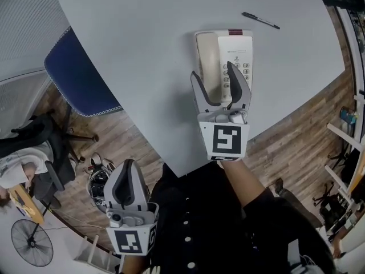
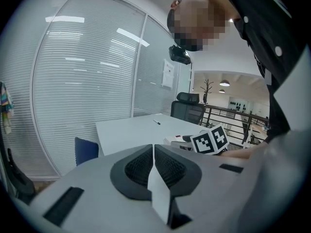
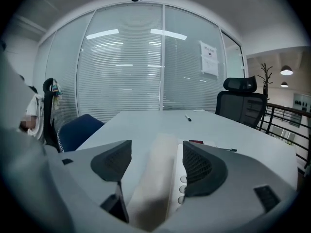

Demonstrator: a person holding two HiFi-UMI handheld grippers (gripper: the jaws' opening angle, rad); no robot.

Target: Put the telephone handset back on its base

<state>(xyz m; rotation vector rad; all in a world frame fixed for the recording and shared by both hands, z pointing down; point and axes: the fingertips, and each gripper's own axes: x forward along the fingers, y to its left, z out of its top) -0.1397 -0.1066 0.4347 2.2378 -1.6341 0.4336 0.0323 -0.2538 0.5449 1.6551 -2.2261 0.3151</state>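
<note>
The handset (image 1: 206, 47) lies in its base (image 1: 239, 41). Your right tool (image 1: 212, 69) straddles it, jaws wide, not gripping. Your left tool (image 1: 126, 178) is closed, empty.

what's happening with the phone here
A person holds a gripper in each hand. The right gripper is open, one jaw on each side of the handset without pressing on it. The handset lies on its base on the table, so it looks back in place. The left gripper is shut and empty, held off the table's near edge.
</note>
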